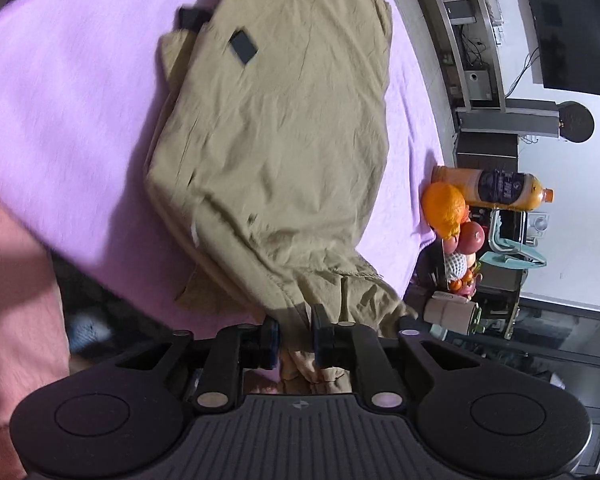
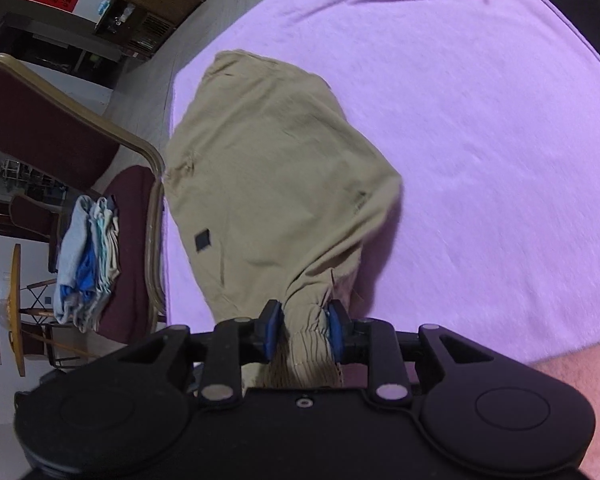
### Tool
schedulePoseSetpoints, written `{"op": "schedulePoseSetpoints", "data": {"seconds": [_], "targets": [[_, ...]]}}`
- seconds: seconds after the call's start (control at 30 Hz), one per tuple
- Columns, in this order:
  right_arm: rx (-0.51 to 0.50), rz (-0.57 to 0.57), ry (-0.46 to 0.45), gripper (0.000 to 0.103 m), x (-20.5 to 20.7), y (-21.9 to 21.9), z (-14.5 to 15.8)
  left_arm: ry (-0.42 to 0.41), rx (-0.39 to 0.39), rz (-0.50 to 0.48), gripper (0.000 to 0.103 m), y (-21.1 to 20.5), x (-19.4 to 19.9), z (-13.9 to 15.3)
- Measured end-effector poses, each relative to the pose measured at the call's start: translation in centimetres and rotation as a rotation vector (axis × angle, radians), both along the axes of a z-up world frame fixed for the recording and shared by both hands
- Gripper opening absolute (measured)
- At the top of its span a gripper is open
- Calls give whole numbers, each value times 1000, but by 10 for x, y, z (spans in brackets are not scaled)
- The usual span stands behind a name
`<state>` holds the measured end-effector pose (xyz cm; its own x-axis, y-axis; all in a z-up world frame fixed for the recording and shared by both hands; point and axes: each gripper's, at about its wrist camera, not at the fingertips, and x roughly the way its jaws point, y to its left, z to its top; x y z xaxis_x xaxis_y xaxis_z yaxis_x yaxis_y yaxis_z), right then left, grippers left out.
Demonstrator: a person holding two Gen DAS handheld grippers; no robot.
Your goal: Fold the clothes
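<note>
Your left tool [image 1: 294, 330] is clenched on a bunched edge of the khaki, wrinkled cotton garment [image 1: 276, 128], the cloth pinched between its two black fingers. Your right tool [image 2: 305, 330] is clamped too, its blue pads [image 2: 271, 330] squeezing the gathered elastic band of the same khaki garment [image 2: 276, 184].

The garment lies spread across the counter under a lilac fleece cover [image 1: 60, 120], running away from both tools, partly doubled over on itself with layered edges showing along one side in the left wrist view. A small black rectangular patch [image 1: 243, 47] sits on its upper face; you can see that patch [image 2: 202, 241] in the right wrist view as well. The cloth rises off the cover [image 2: 480, 120] where your tools hold it.

Off the cover's edge in the left view stand a bottle of orange juice with a dark label [image 1: 496, 188], a round orange fruit [image 1: 444, 206] and a red apple [image 1: 472, 236], crowded close together.

In the right view, a maroon chair with a gold frame [image 2: 56, 136] stands beside the counter, a stack of folded blue and pale clothes [image 2: 88, 260] on its seat. A bare forearm [image 2: 580, 384] shows at the lower right.
</note>
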<state>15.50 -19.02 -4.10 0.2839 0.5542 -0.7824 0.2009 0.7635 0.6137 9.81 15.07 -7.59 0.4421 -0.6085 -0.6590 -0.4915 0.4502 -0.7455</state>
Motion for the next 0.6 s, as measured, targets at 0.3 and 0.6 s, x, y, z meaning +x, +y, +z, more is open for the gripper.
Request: {"op": "schedulePoseSetpoints", "data": {"seconds": [0.3,0.6], "targets": [[47,-100,-3,50,105,45,3,-188,288,-124,38,35,65,67],[-20,-7,-212,76,122,42,45,-280,466,40,48,78,31,76]]}}
